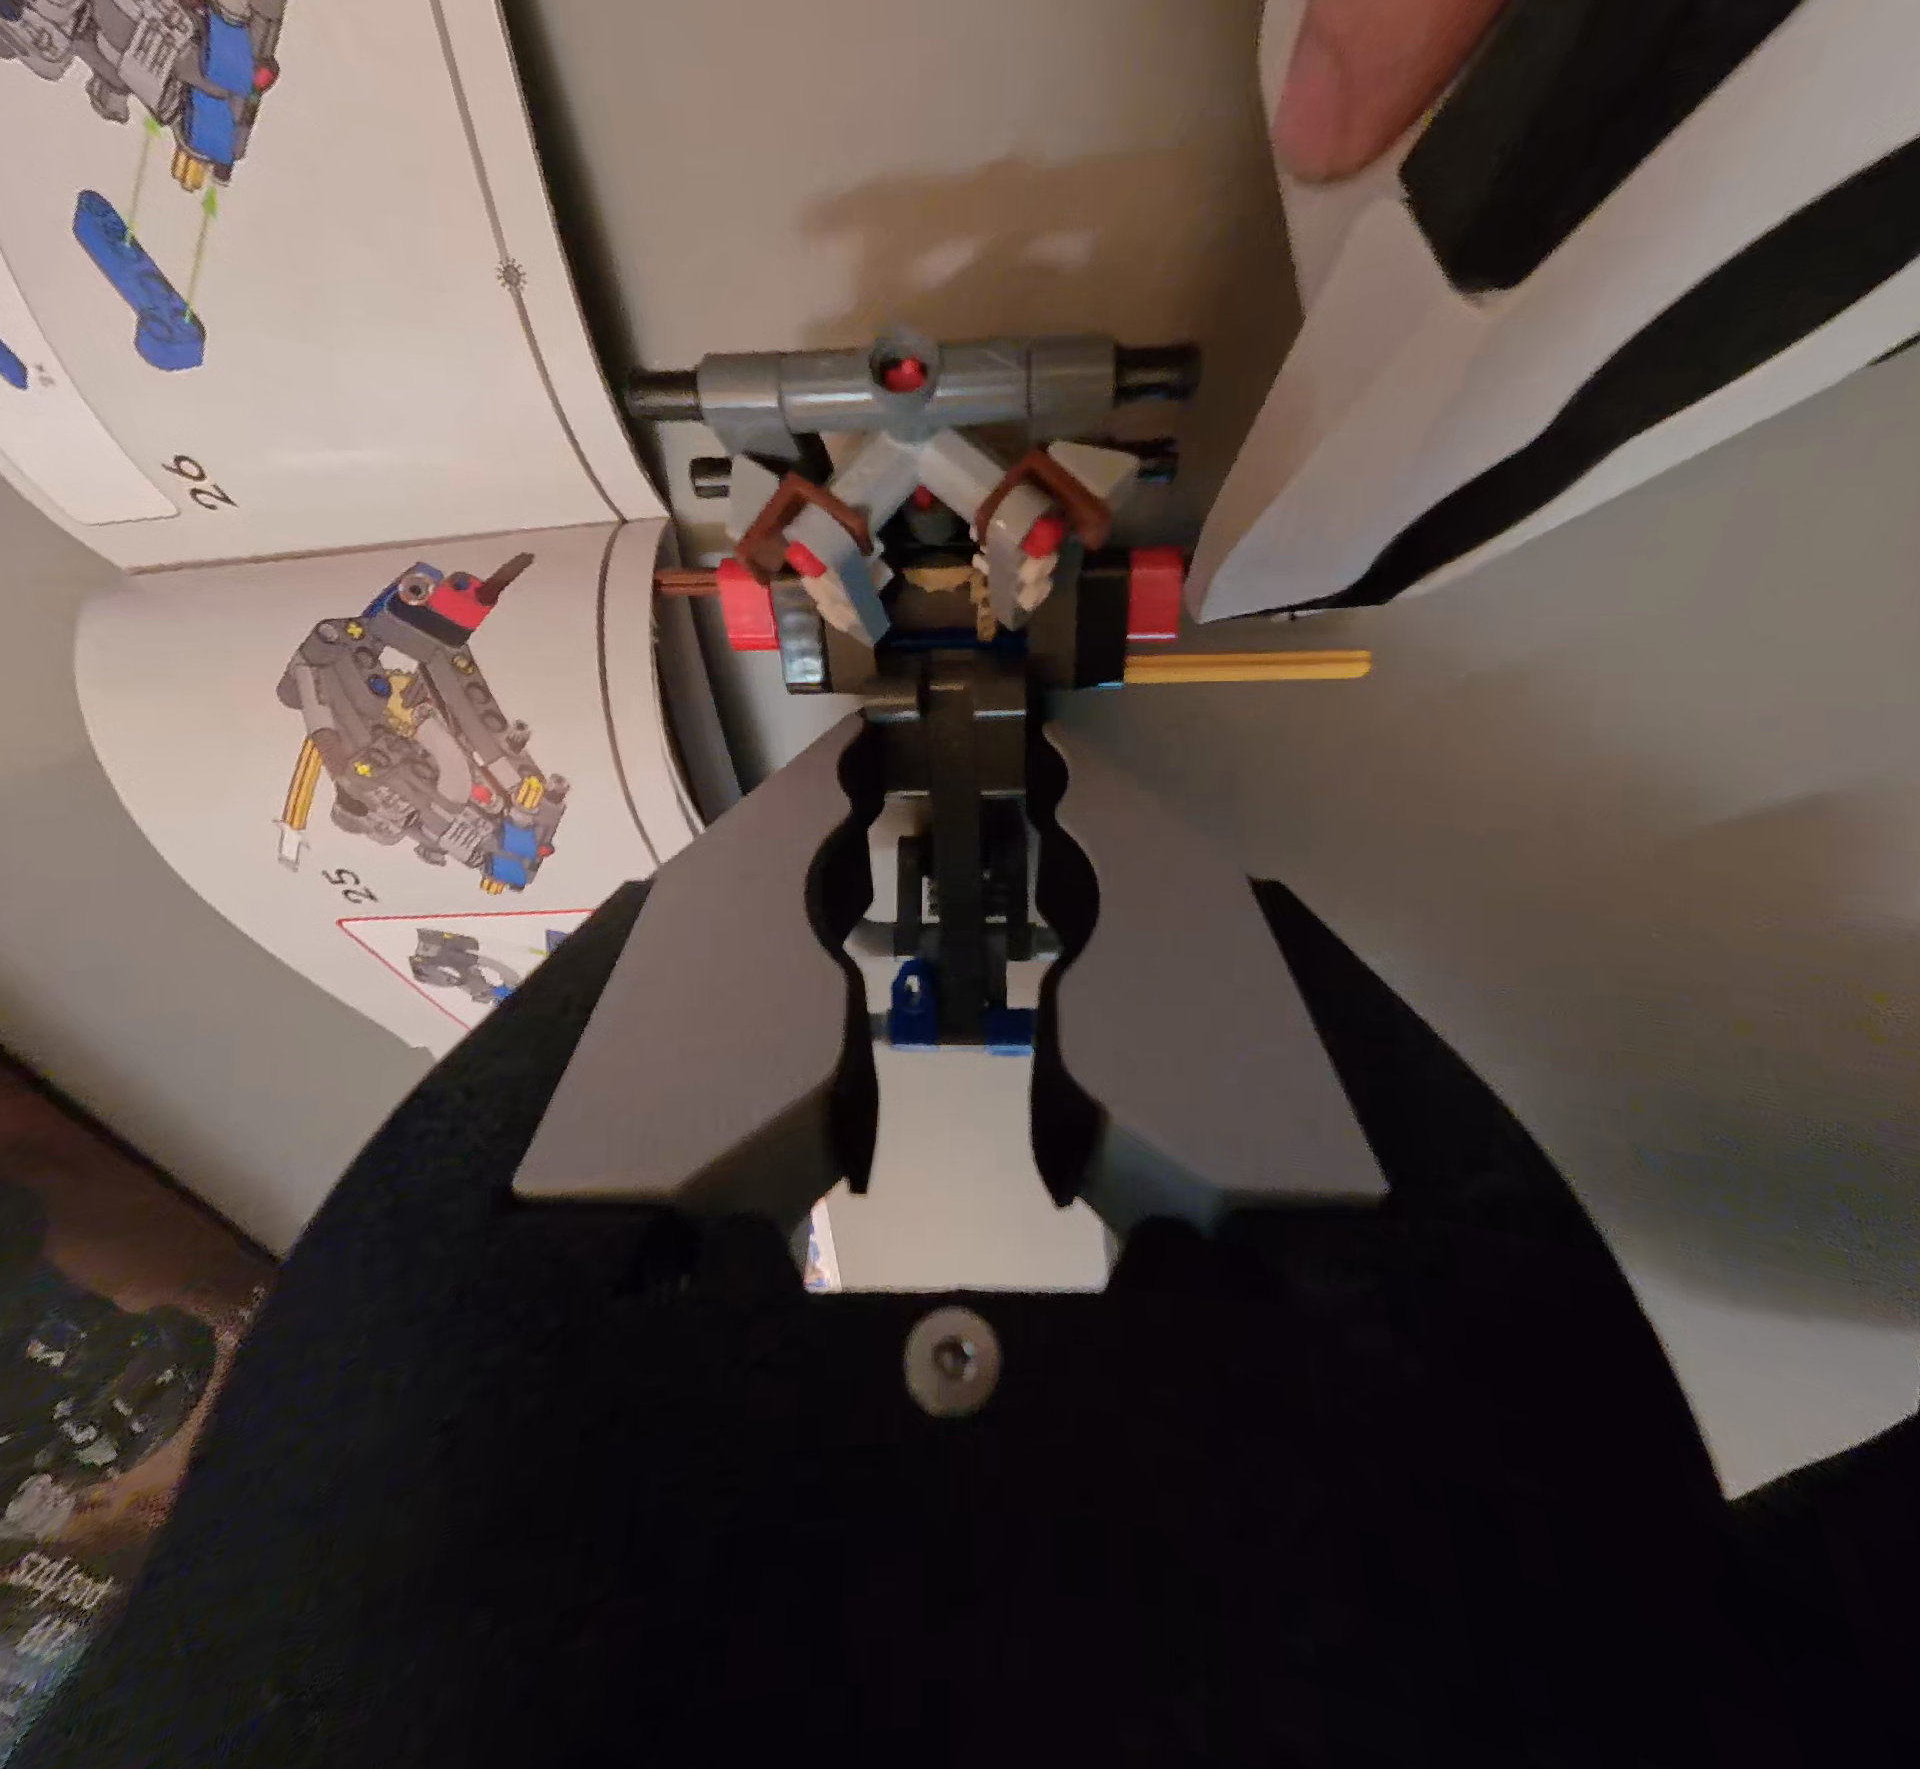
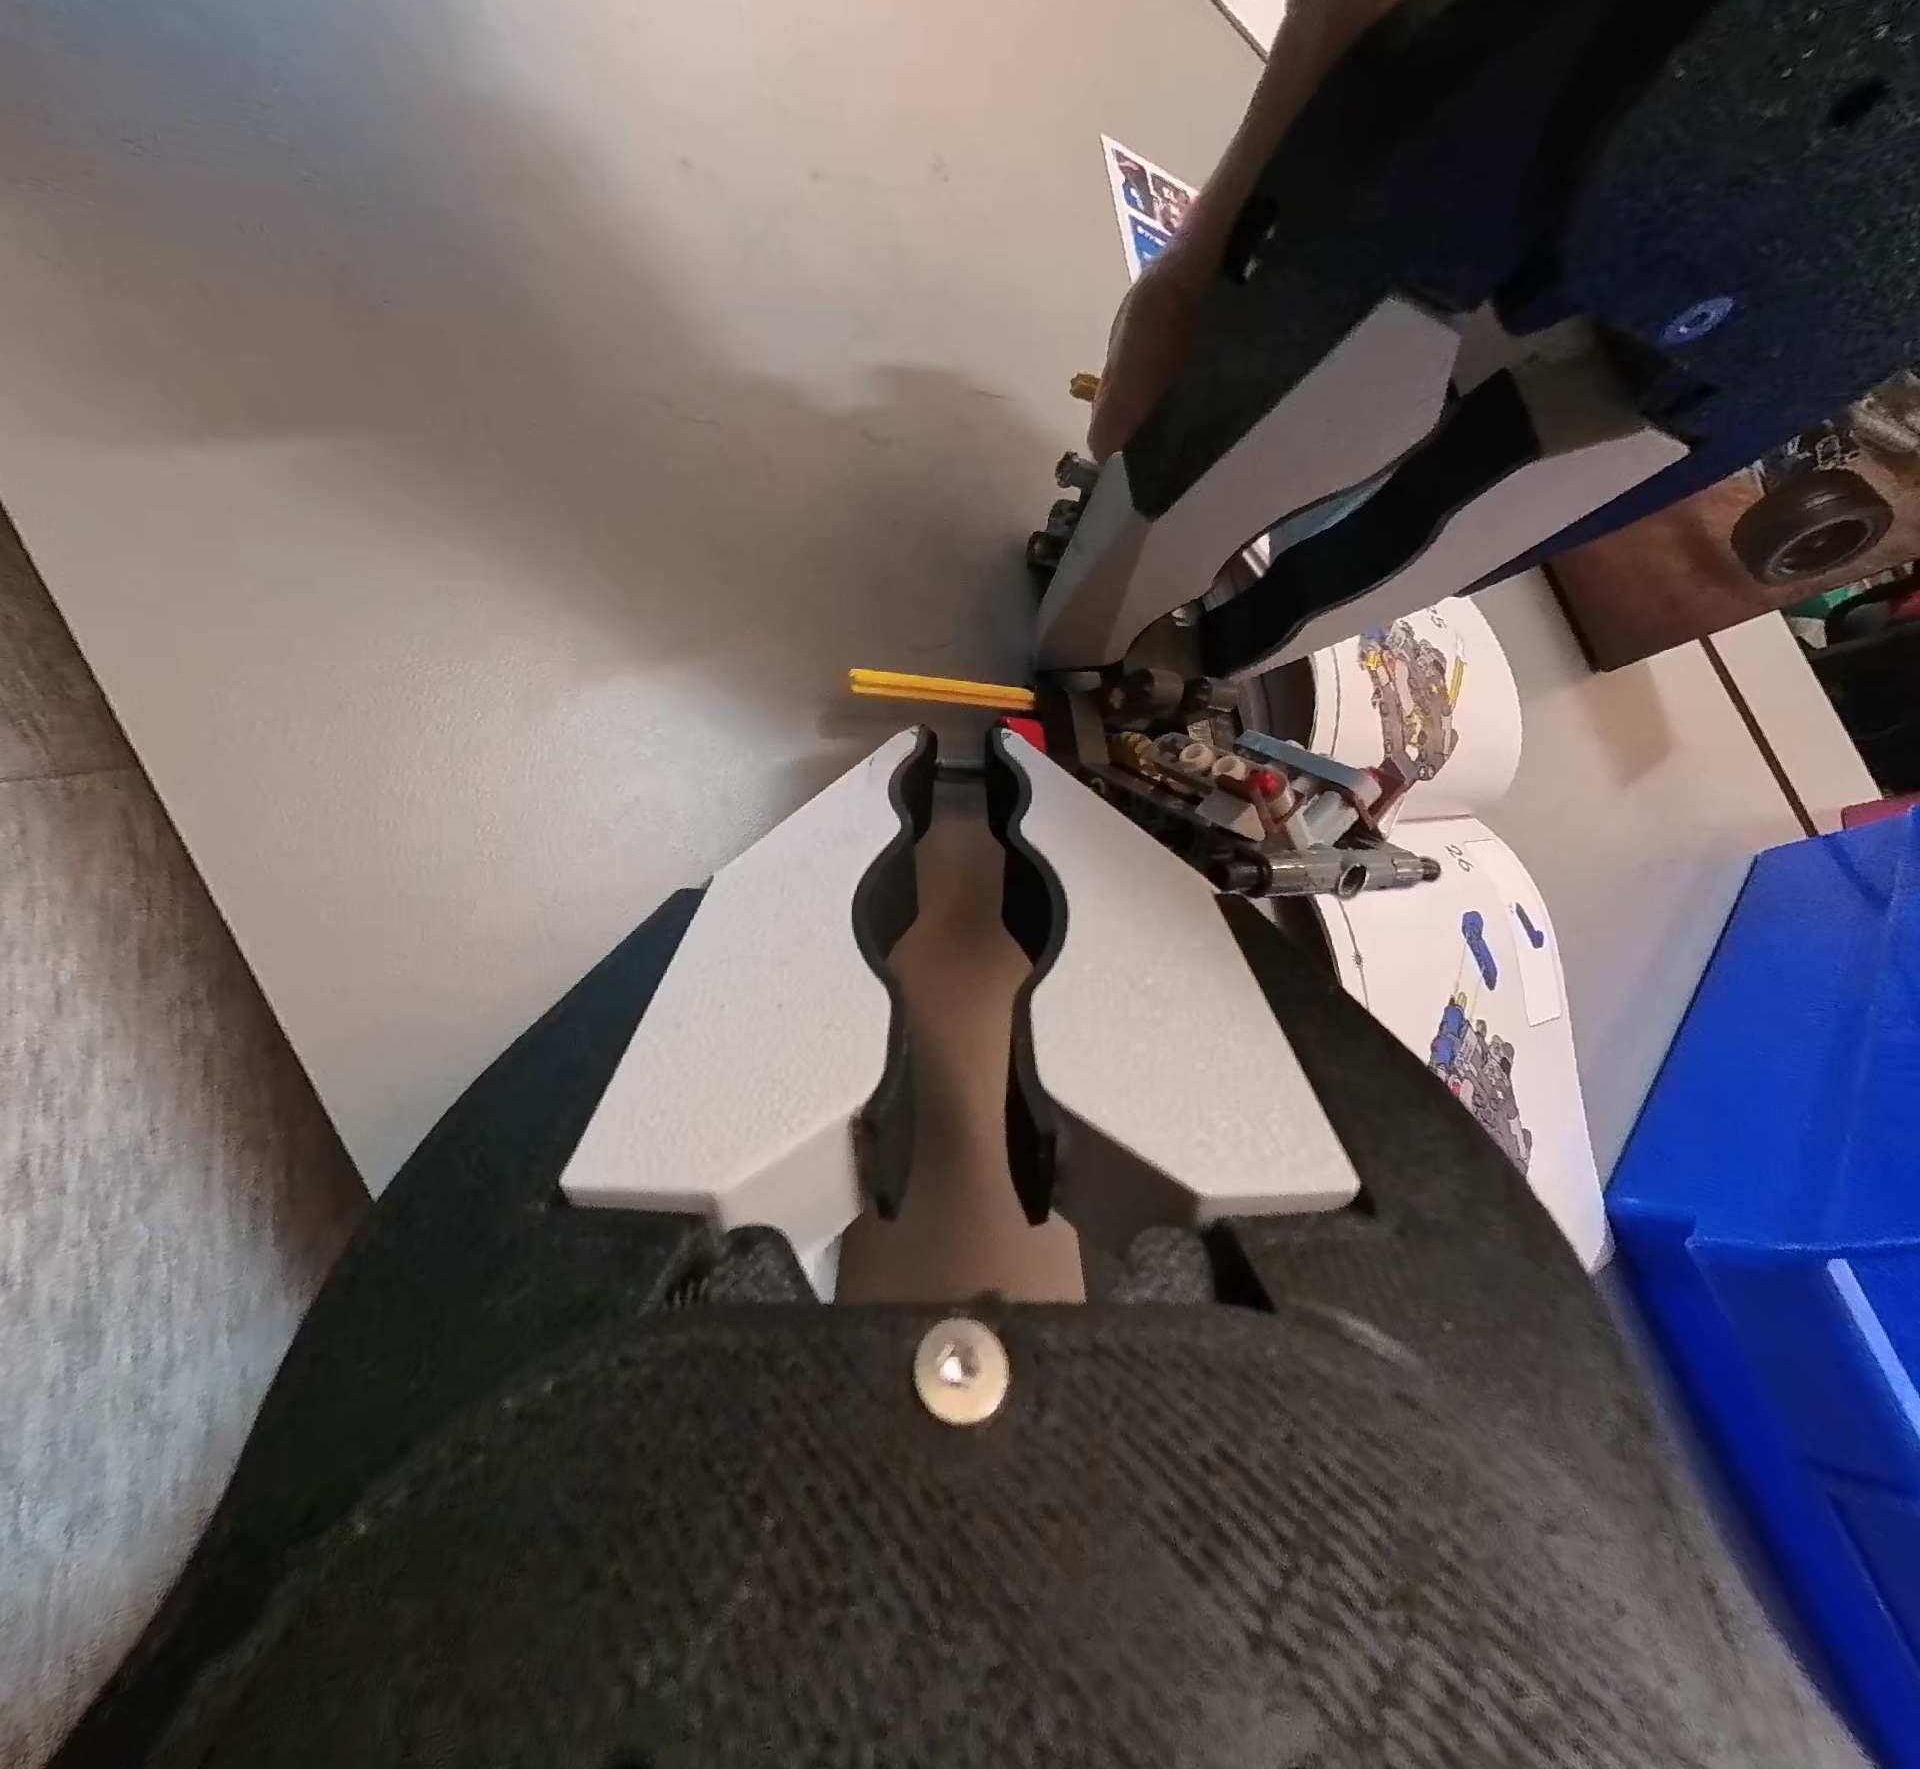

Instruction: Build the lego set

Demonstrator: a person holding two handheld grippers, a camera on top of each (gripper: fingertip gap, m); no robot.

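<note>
Steadying the lego model [image 1: 935, 556] on the worktop [image 1: 1455, 888] in the clenched left gripper [image 1: 951, 732]; right gripper [image 2: 958, 753] nipping a small dark piece beside the yellow axle [image 2: 935, 685], likely for fitting.

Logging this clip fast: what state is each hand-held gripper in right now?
Left hand-held gripper: shut on the lego model.
Right hand-held gripper: shut on a small dark piece.

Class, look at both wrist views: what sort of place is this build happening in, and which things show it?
Probably a home or hobby workspace, not a factory. A part-built lego model sits on a plain white table beside an open instruction booklet, with a blue storage bin and wood-look flooring nearby.
</note>
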